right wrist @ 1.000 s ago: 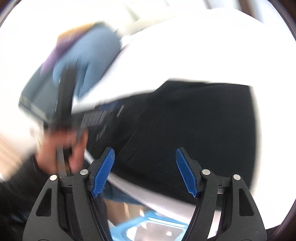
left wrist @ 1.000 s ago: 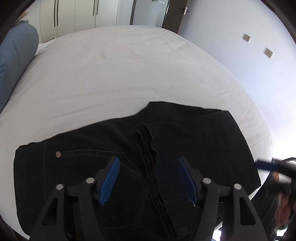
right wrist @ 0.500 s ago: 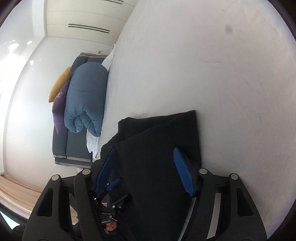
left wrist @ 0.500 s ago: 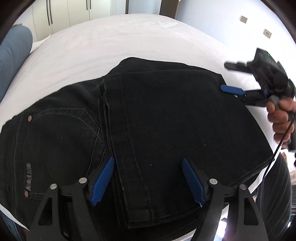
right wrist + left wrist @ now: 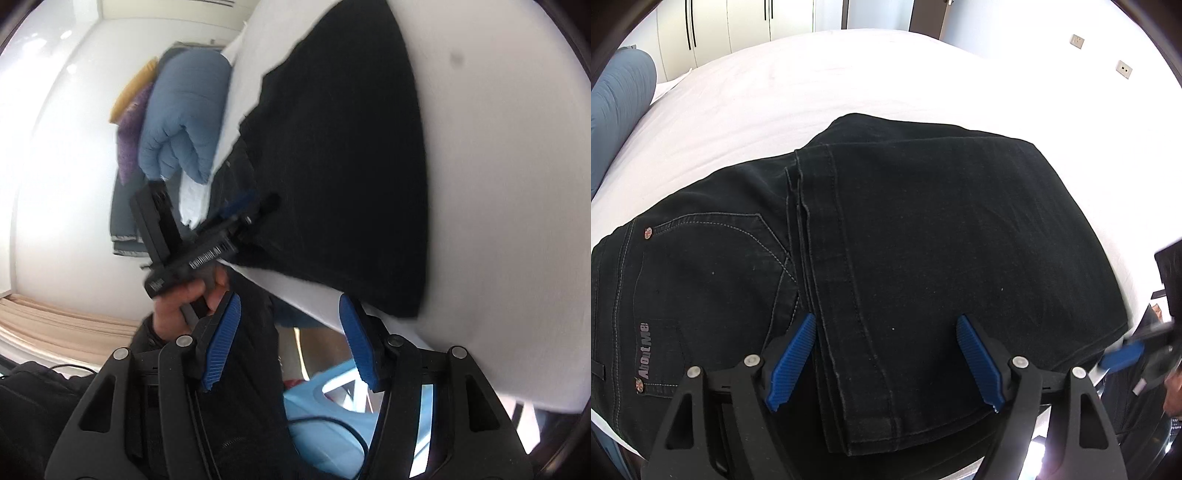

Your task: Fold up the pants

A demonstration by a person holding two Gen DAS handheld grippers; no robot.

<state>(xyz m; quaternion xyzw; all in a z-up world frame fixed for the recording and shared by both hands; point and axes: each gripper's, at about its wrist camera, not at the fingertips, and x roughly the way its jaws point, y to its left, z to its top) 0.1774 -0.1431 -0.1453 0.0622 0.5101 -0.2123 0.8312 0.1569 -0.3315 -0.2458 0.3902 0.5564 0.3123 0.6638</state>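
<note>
Black jeans (image 5: 923, 240) lie folded on the white bed (image 5: 849, 74), the leg ends laid over the seat with its back pocket (image 5: 713, 266). My left gripper (image 5: 886, 363) hangs open low over the near edge of the fold, its blue pads astride the leg hem, gripping nothing. My right gripper (image 5: 290, 341) is open and empty, off the bed's near edge, below the jeans (image 5: 343, 147). It shows blurred at the right rim (image 5: 1126, 356) of the left wrist view. A hand (image 5: 184, 299) holds the left gripper (image 5: 236, 210) at the jeans' edge.
A rolled blue duvet (image 5: 184, 114) with purple and yellow cushions lies beyond the bed's left side. A light blue plastic item (image 5: 332, 410) sits on the floor under the right gripper. Wardrobe doors (image 5: 738, 22) stand behind the bed. The person's dark clothing fills the lower left.
The left gripper came closer over the jeans, widened, then stayed put. The right gripper dropped from over the jeans' far right corner to below the bed's near edge and rolled.
</note>
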